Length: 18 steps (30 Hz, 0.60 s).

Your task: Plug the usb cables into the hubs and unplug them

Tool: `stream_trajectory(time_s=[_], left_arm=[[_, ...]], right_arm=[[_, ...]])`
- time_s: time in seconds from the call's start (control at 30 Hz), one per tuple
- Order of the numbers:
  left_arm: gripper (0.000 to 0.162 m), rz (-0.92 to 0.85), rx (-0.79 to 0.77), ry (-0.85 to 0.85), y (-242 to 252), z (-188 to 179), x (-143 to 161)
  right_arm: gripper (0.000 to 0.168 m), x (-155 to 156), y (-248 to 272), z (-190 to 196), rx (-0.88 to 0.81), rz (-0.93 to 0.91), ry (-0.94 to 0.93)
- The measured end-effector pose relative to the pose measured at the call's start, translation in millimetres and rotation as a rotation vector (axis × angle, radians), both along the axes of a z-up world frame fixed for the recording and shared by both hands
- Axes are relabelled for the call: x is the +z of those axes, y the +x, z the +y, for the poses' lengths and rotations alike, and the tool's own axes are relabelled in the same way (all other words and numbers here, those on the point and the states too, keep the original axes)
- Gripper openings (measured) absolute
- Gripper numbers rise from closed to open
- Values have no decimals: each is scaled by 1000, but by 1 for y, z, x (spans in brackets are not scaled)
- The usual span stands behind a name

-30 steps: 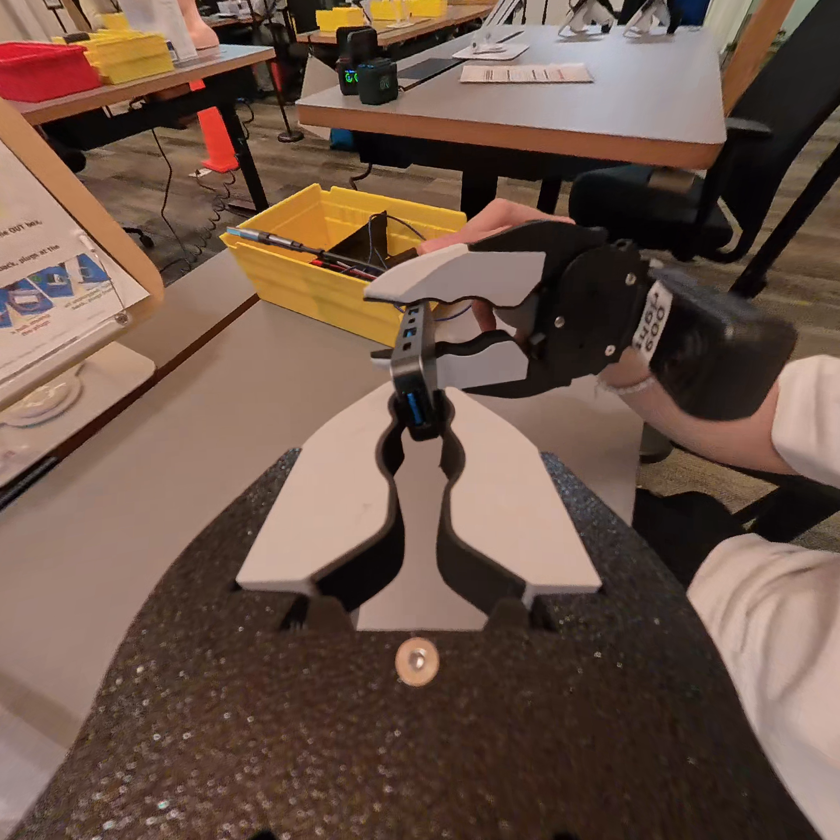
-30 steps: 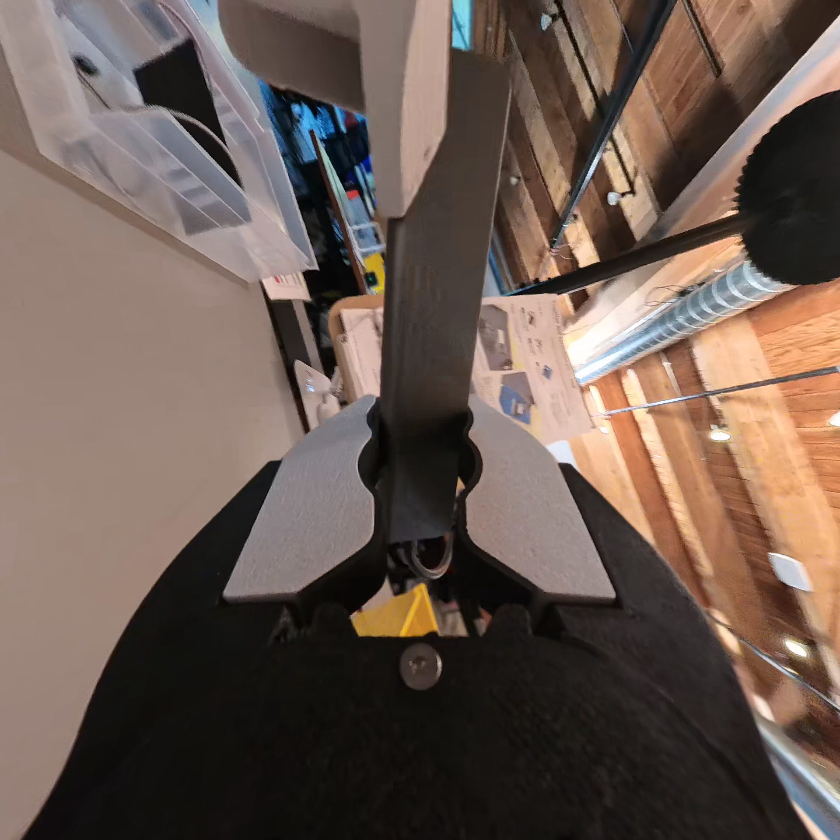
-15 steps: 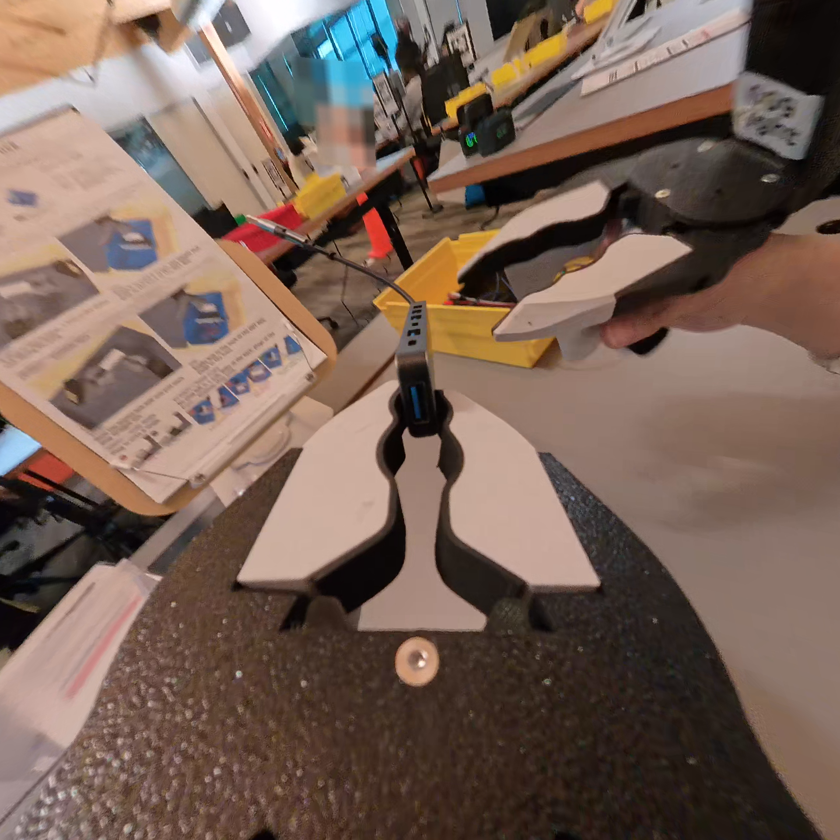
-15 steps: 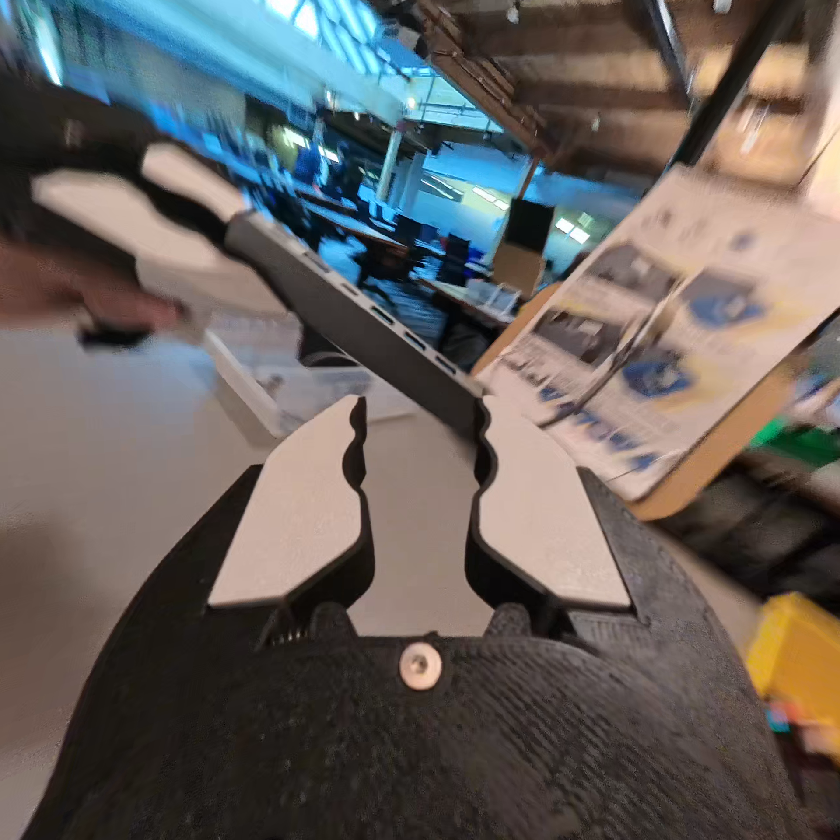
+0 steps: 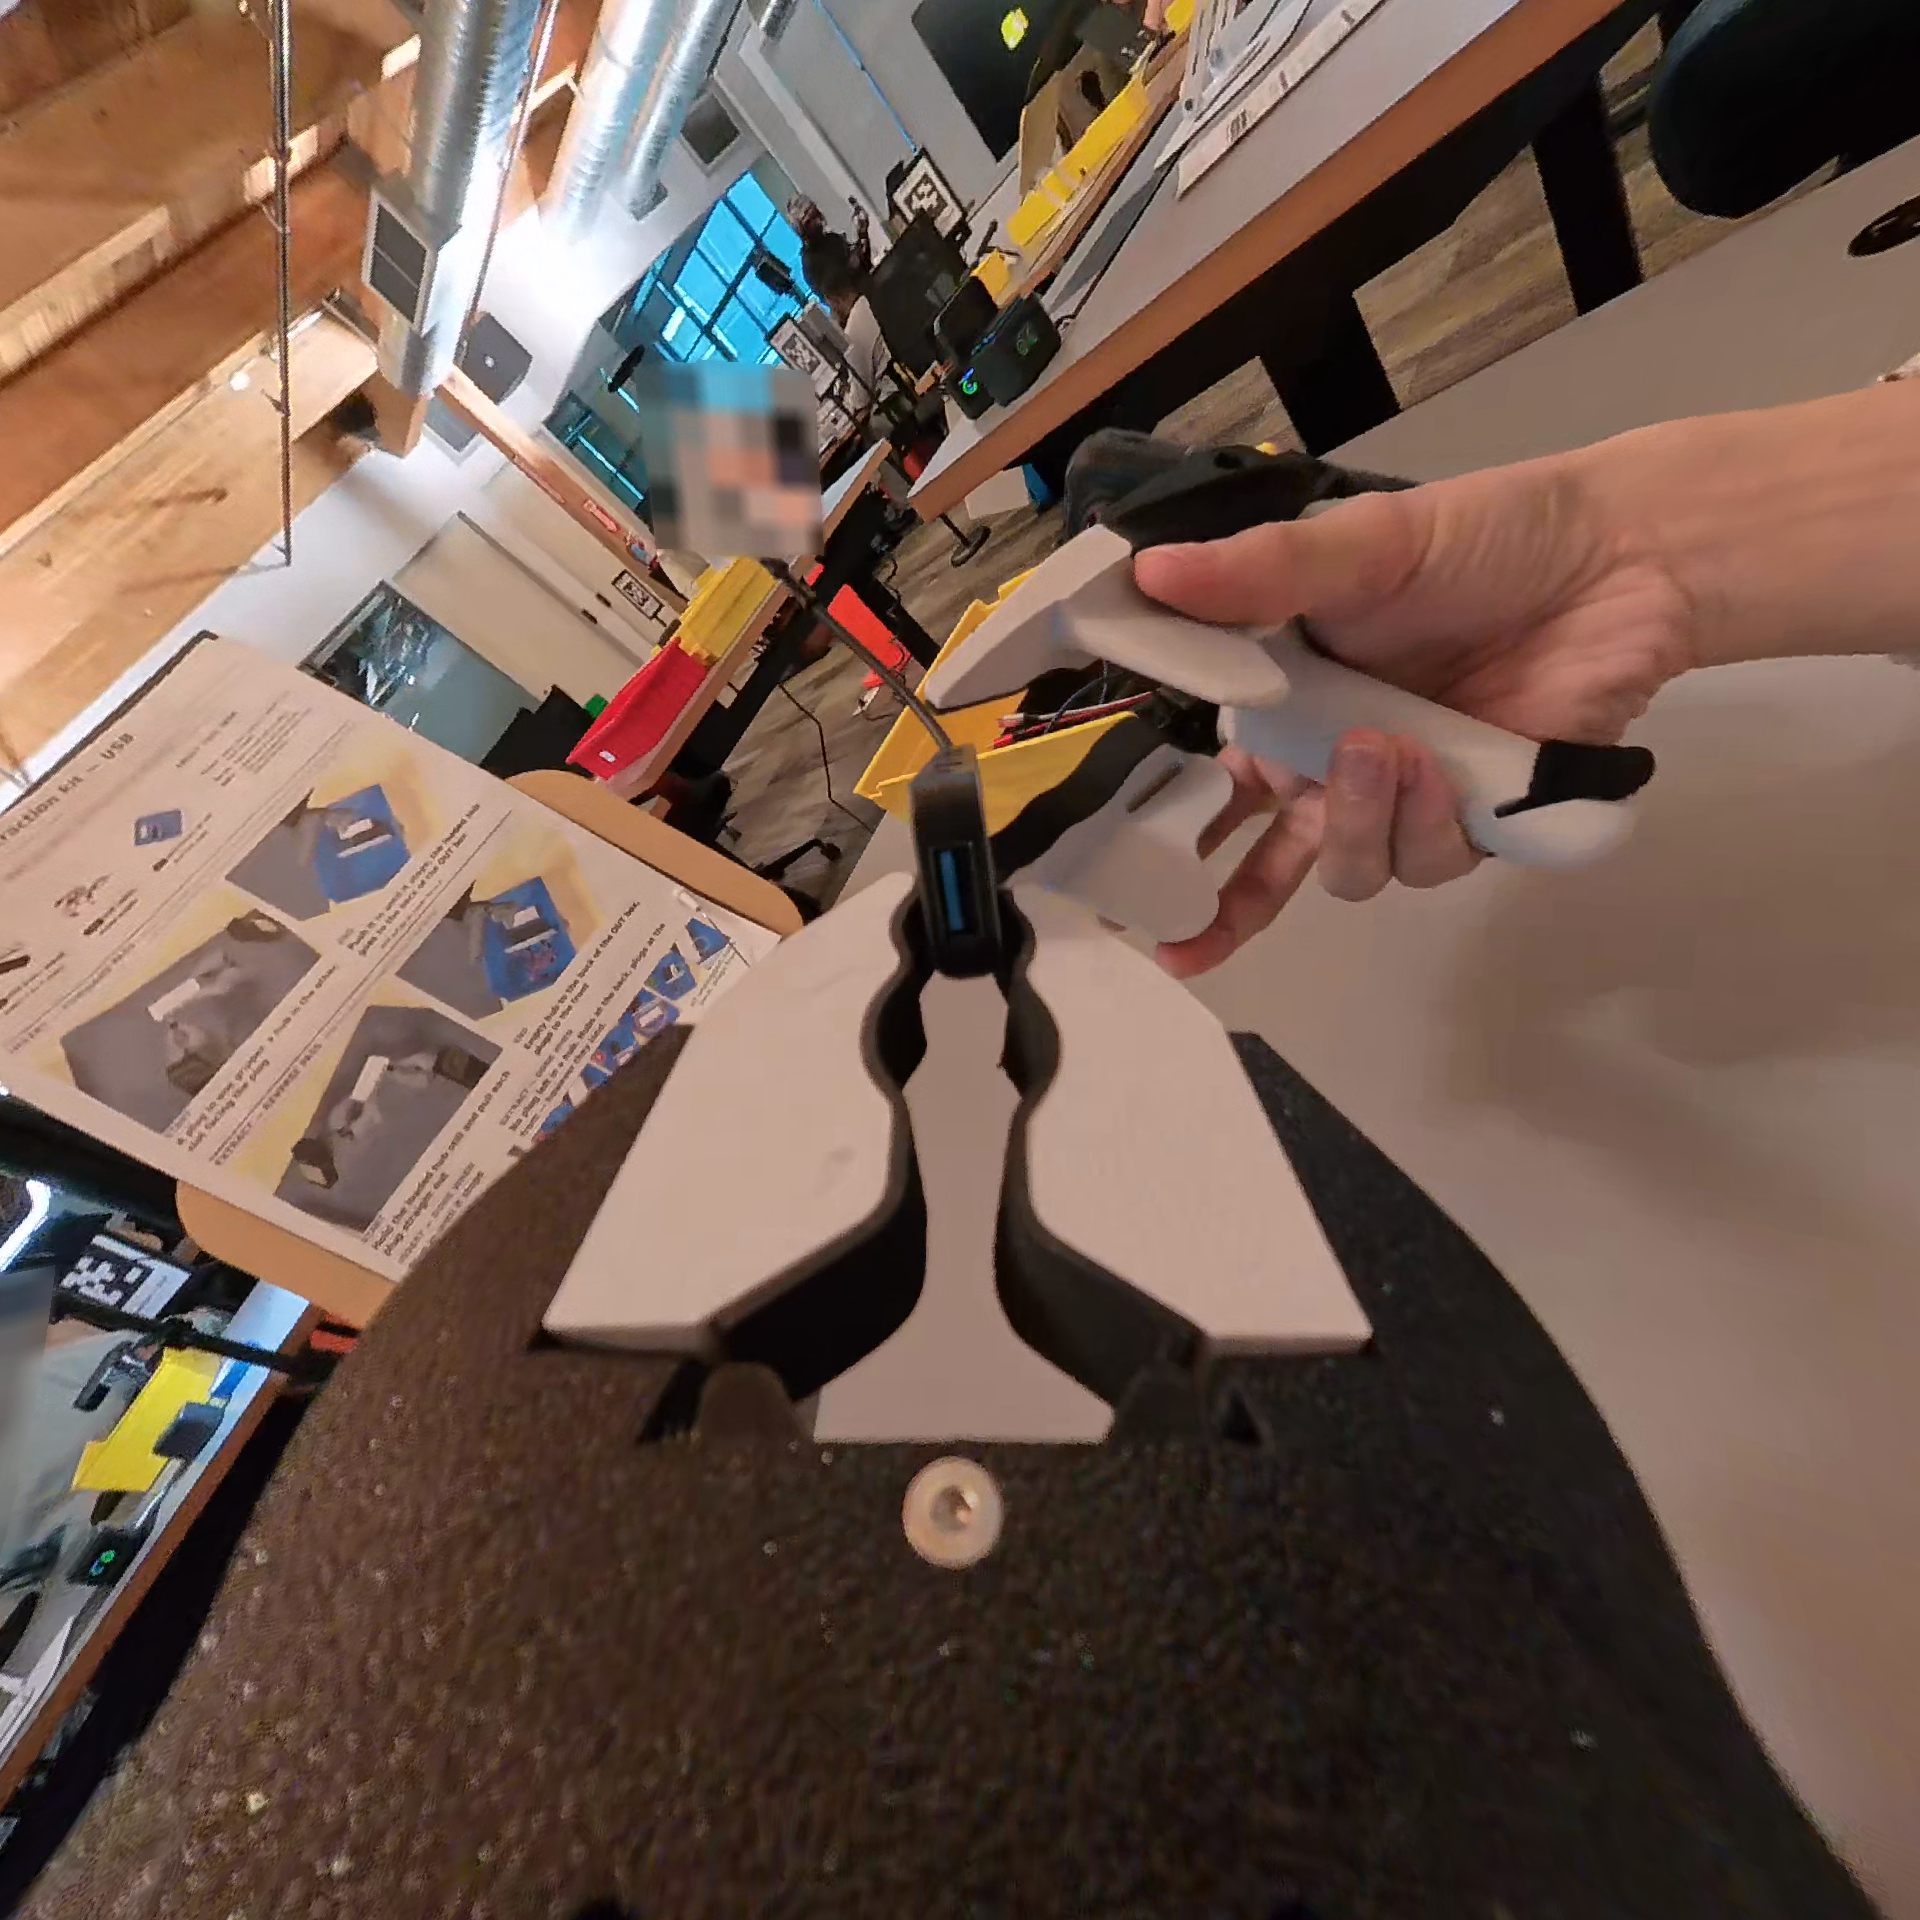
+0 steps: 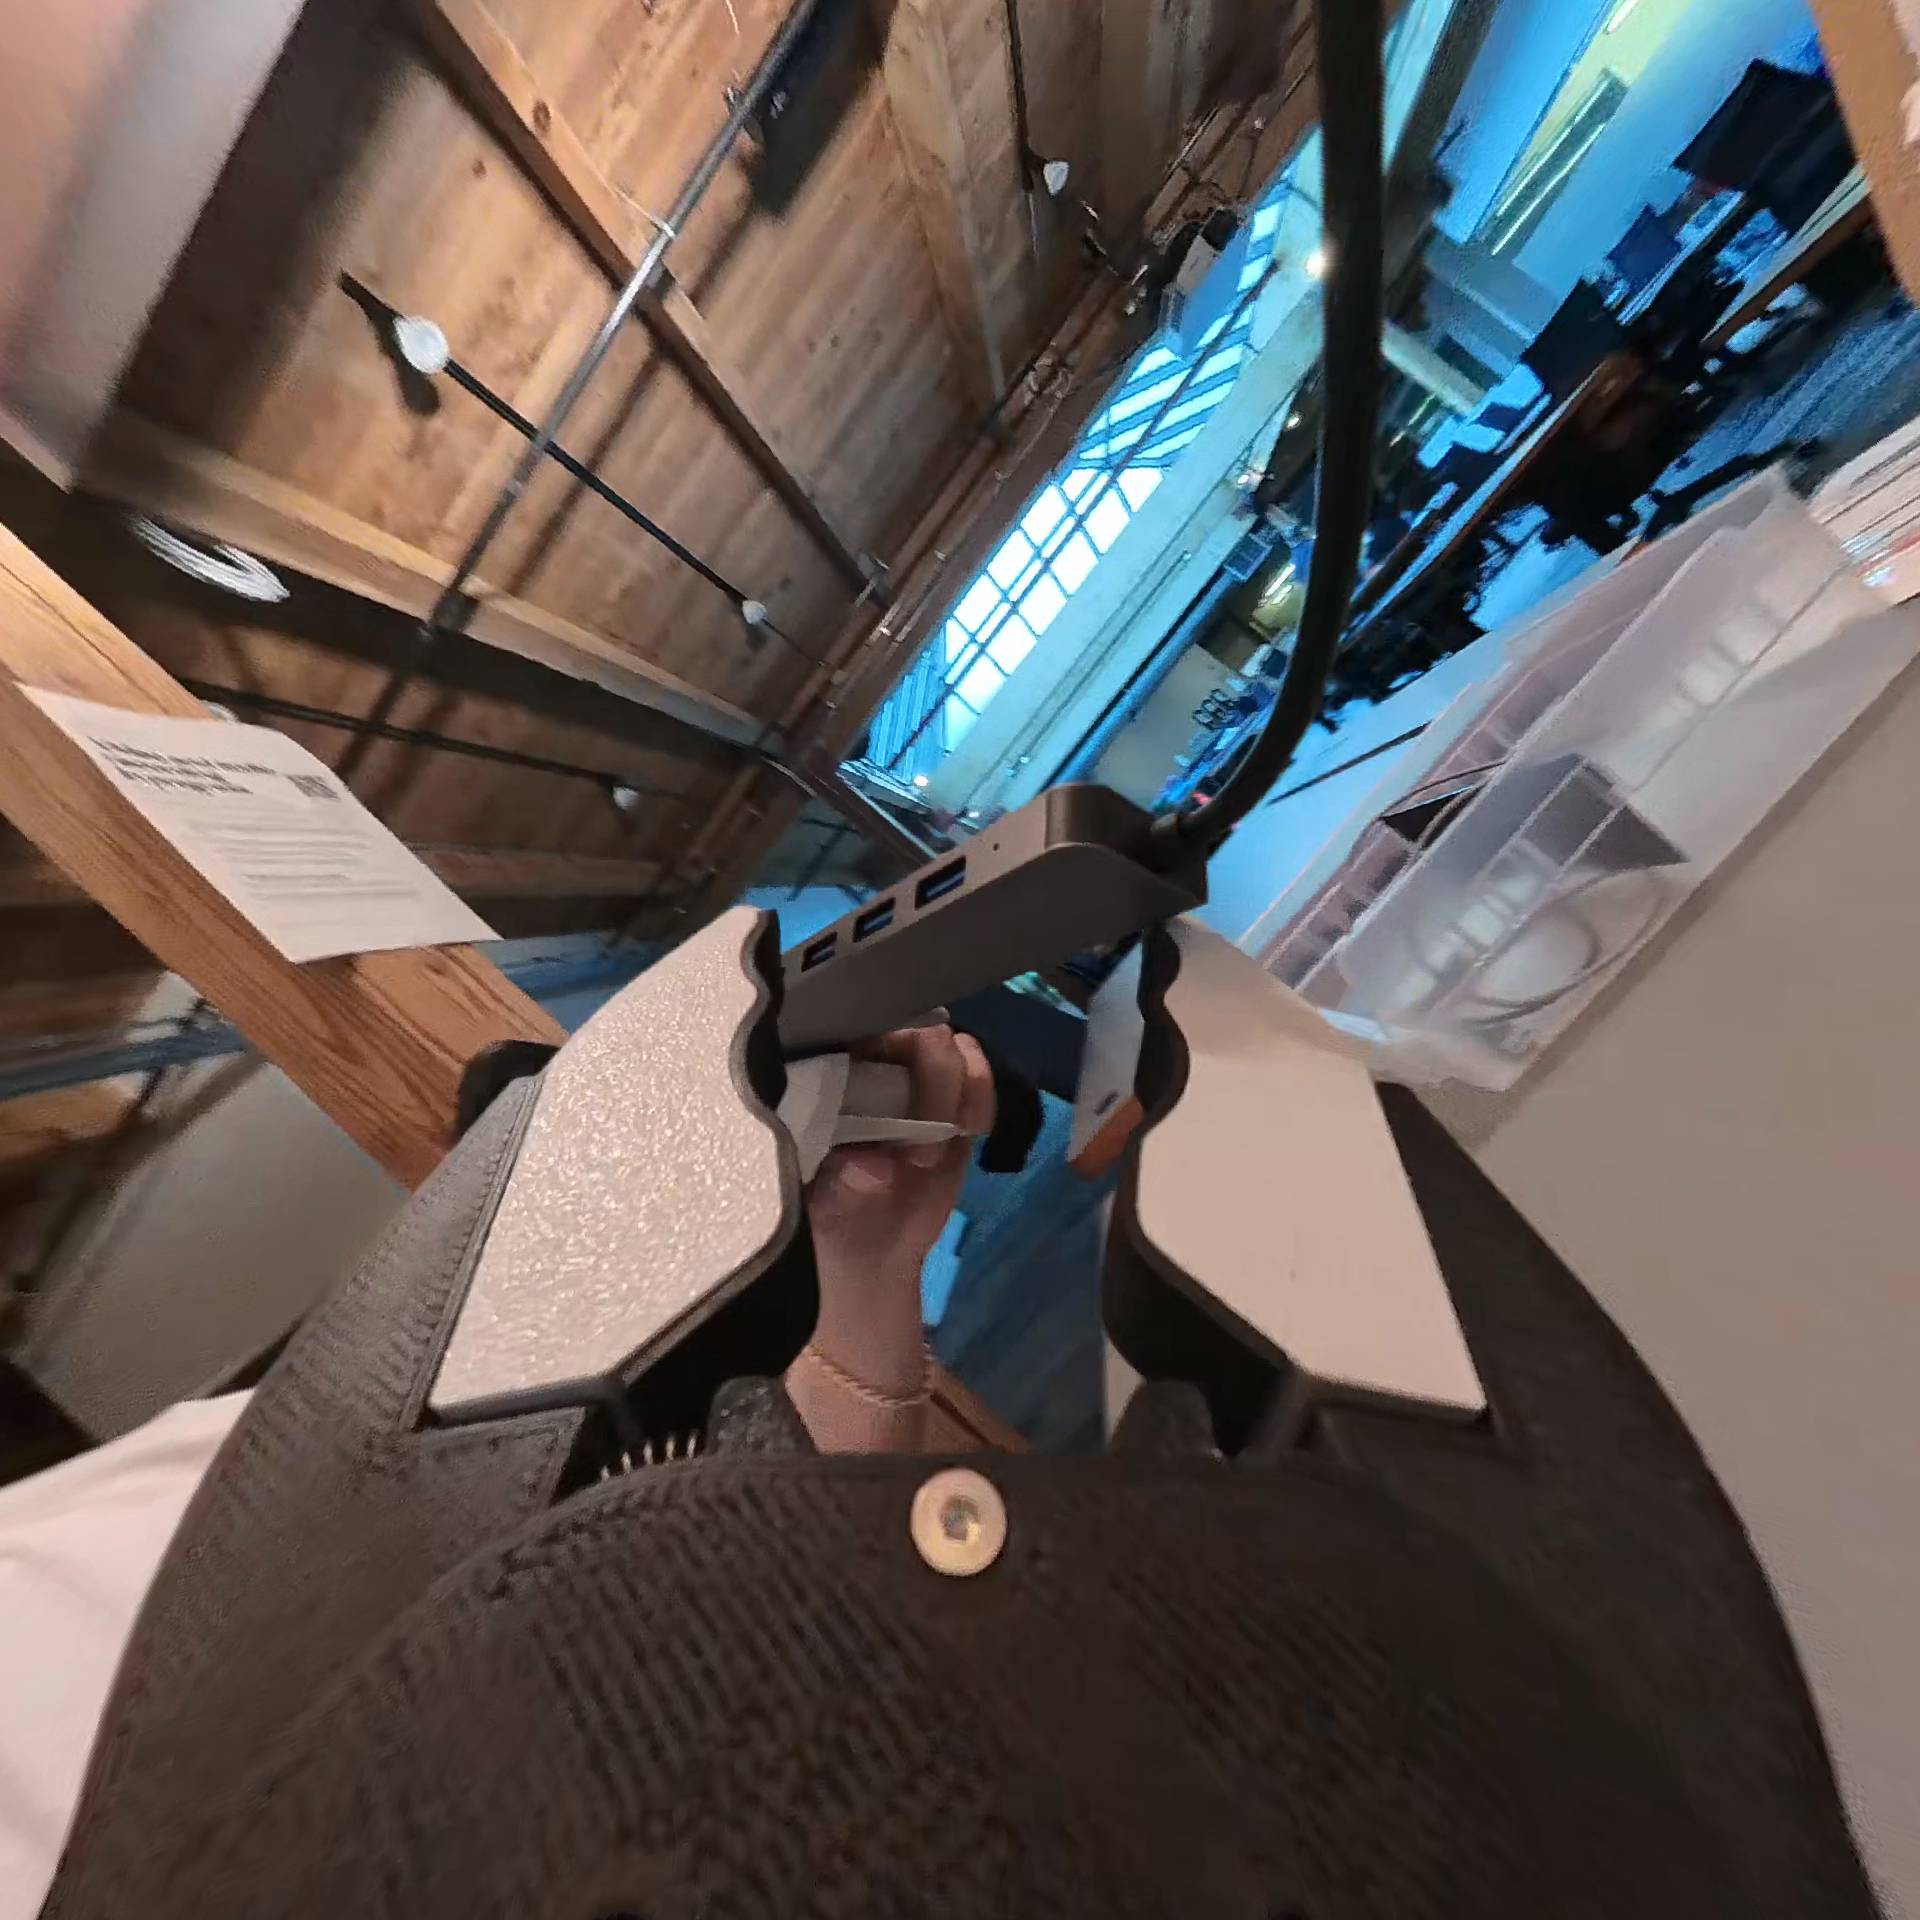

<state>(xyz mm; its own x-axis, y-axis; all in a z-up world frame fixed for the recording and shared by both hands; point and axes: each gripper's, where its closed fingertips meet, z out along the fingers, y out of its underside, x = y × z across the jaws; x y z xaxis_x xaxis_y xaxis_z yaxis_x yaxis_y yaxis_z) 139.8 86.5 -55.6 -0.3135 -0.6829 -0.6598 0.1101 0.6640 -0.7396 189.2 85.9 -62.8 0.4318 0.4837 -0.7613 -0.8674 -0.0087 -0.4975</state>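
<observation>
A dark grey USB hub (image 5: 954,862) with blue ports is clamped at one end by my left gripper (image 5: 956,935), which is shut on it and holds it above the grey table (image 5: 1558,1143). The hub's black cable (image 5: 831,623) rises from its far end. My right gripper (image 5: 1013,774) is held just right of the hub with its jaws apart. In the right wrist view the hub (image 6: 987,925) lies across the gap between the wide-open fingers of my right gripper (image 6: 961,956). Its cable (image 6: 1330,416) runs upward. The hand on the left gripper (image 6: 904,1091) shows behind.
A yellow bin (image 5: 935,748) with cables stands at the table's far edge. An instruction sheet on a wooden board (image 5: 364,987) stands to the left. A clear plastic bin (image 6: 1558,883) sits on the table. A wooden post with a paper (image 6: 312,935) is on the left. About 6 cm separates my left fingertips from my right.
One second ago both grippers held the hub. The right gripper has let go and opened wide. The left gripper has tilted with the hub and both views have swung round.
</observation>
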Motion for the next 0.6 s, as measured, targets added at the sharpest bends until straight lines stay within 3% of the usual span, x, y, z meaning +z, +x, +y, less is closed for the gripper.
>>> stream_trajectory(time_s=[0.17,0.23,0.33,0.6], left_arm=[[9,-5,-62,5,-2,-6,-1],[9,-25,-72,-7,-3,-6,1],[9,-35,-93,-49,-5,-7,3],[14,-3,-104,-141,-7,-1,-10]], right_arm=[[69,7,-25,-2,172,17,51],[49,7,-21,-1,139,27,62],[44,9,-23,-4,183,59,93],[36,19,-22,-8,31,-152,122]])
